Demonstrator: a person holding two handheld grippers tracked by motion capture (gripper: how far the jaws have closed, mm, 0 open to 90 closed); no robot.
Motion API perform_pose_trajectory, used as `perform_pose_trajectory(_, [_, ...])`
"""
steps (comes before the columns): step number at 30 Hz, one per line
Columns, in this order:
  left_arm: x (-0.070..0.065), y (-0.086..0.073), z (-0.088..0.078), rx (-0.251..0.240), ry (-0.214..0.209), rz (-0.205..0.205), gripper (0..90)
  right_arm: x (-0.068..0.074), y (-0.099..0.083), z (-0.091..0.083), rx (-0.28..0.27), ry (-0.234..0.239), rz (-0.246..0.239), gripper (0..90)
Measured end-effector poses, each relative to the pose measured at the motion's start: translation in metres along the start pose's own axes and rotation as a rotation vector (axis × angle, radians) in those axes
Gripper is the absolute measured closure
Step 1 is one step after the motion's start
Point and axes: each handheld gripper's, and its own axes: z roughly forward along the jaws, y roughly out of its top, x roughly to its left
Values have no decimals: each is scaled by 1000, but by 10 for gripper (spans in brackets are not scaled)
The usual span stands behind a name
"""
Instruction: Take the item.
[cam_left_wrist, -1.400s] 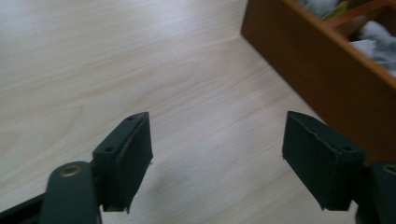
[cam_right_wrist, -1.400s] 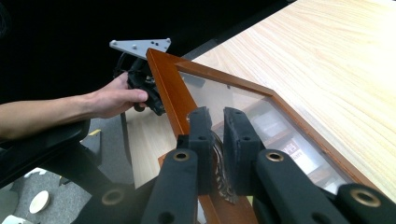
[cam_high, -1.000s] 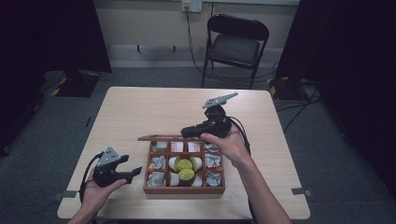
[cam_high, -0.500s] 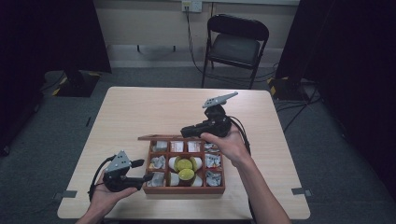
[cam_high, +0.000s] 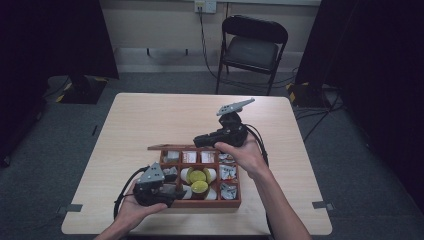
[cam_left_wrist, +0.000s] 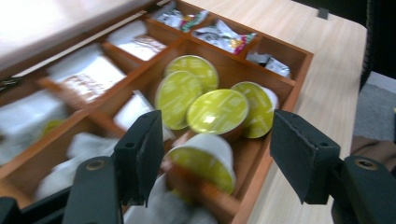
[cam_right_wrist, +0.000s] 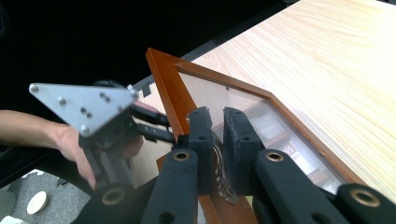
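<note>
- Nearest the person, the left gripper (cam_high: 172, 192) is hovering at the near left side of the wooden box (cam_high: 235, 202), held in the left hand (cam_high: 131, 210).
- Its jaws have just been closing, yet they are standing apart with nothing pinched; in the left gripper view a green-topped capsule (cam_left_wrist: 201, 161) is sitting between them, untouched by either pad.
- The box is sitting on the table (cam_high: 150, 120), near its front edge, divided into small compartments.
- More green-lidded capsules (cam_left_wrist: 217, 111) are lying crowded in the middle compartment, some tilted on their sides.
- White sachets (cam_left_wrist: 88, 74) are filling the compartments beside them, and crumpled packets (cam_left_wrist: 223, 36) are lying in the row along the far side in the left gripper view.
- Farther back, the right gripper (cam_right_wrist: 215, 126) is pinching the edge of the box's glazed lid (cam_right_wrist: 163, 79), jaws pressed together on its wooden frame.
- The lid is being held raised at the box's far side.
- Beyond the table, a folding chair (cam_high: 252, 47) is standing against the wall.
</note>
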Motion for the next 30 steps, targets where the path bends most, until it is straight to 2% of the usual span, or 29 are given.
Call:
perform_pose_trajectory(3, [-5, 1, 8, 8, -17, 6, 354, 0, 0, 0, 0, 0, -1, 826])
perform_pose_trajectory(4, [-9, 0, 14, 40, -26, 29, 354, 0, 0, 0, -1, 0, -2, 826])
perform_pose_trajectory(9, [-8, 3, 25, 34, -34, 10, 350, 0, 0, 0, -1, 2, -1, 826])
perform_pose_trajectory(11, [-7, 6, 34, 62, -31, 27, 325, 0, 0, 0, 0, 2, -1, 826])
perform_pose_trajectory(14, [-6, 9, 40, 68, -40, 3, 316, 0, 0, 0, -1, 2, 1, 826])
perform_pose_trajectory(18, [-6, 15, 46, 83, -50, 5, 325, 0, -1, 0, -1, 3, 1, 826])
perform_pose_trajectory(21, [-5, 19, 51, 92, -67, -6, 335, 0, 0, 0, -1, 3, 1, 825])
perform_pose_trajectory(22, [-4, 20, 55, 111, -85, -13, 341, 0, -1, 0, -1, 3, 1, 826])
perform_pose_trajectory(23, [-4, 20, 55, 111, -85, -13, 345, 0, -1, 0, -1, 3, 1, 826])
perform_pose_trajectory(25, [-5, 20, 59, 161, -76, 1, 345, -1, -1, 0, -1, 3, 2, 826])
perform_pose_trajectory(30, [-2, 25, 61, 190, -44, 13, 364, -1, -1, 0, -2, 8, 1, 826])
